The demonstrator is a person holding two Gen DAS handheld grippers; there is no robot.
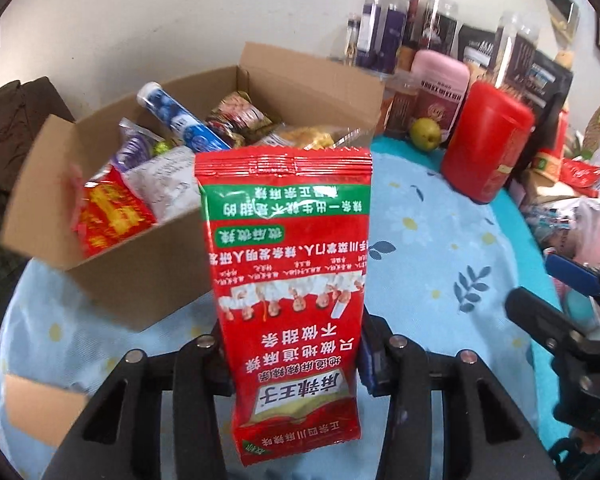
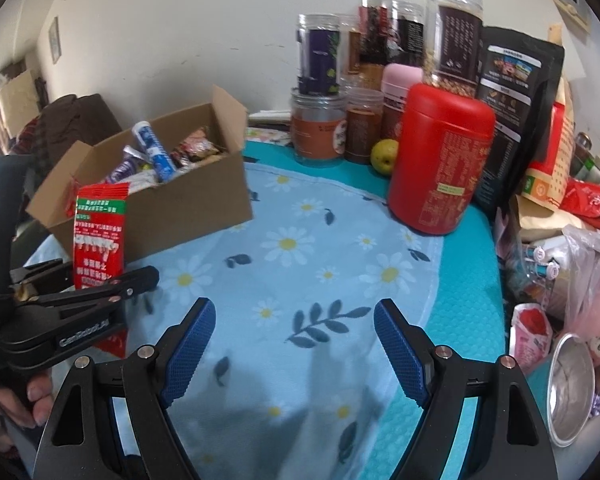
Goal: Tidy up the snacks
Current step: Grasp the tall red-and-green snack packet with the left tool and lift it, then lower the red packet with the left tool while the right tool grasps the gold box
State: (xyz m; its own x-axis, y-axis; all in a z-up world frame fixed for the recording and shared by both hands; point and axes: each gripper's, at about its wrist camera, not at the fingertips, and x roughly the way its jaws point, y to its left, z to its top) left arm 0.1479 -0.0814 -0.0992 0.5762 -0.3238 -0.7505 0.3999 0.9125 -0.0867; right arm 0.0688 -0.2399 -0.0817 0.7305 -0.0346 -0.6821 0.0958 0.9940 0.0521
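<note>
My left hand-held gripper (image 1: 296, 360) clenches the red foil snack packet (image 1: 288, 264); brown cardboard box (image 1: 148, 276) at ten o'clock; right hand-held gripper (image 2: 294, 344) released.

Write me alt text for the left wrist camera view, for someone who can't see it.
The left gripper holds a red snack packet upright above a blue daisy-print tablecloth. Behind it an open cardboard box holds other snacks; a red canister, a green fruit and jars stand to the right.
</note>
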